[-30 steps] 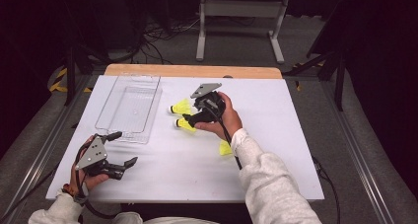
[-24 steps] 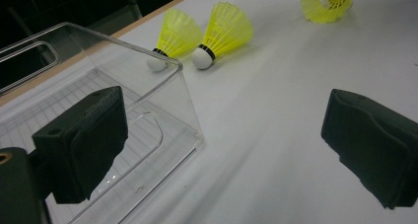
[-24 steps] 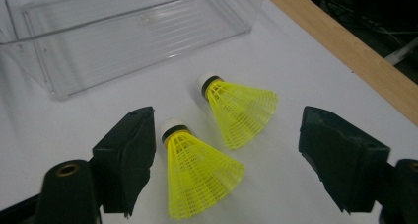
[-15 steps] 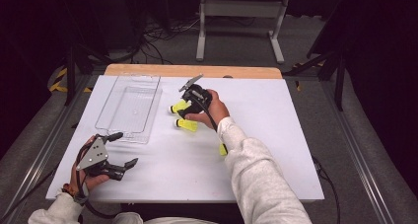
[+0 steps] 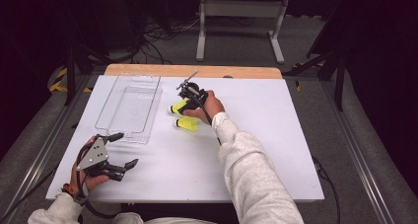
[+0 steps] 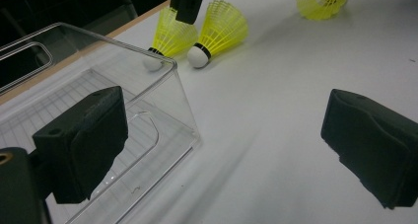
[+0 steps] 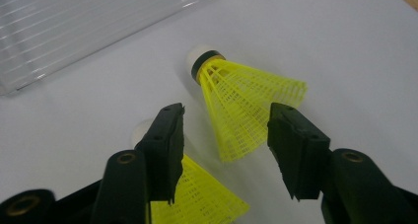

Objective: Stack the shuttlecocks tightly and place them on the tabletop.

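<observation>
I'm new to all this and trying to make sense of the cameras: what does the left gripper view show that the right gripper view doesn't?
Left gripper view: a third shuttlecock lying apart, the clear tray's open corner, and the left gripper with its jaws wide and nothing between them. Right gripper view: the right gripper, whose jaws have just been closing, straddling a yellow shuttlecock without pressing on it yet. Shared: that shuttlecock, its neighbour, the clear tray and the white table.

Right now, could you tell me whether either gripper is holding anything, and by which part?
Nothing is held yet. The right gripper has been closing around the skirt of a yellow shuttlecock without touching it; the left gripper is open.
</observation>
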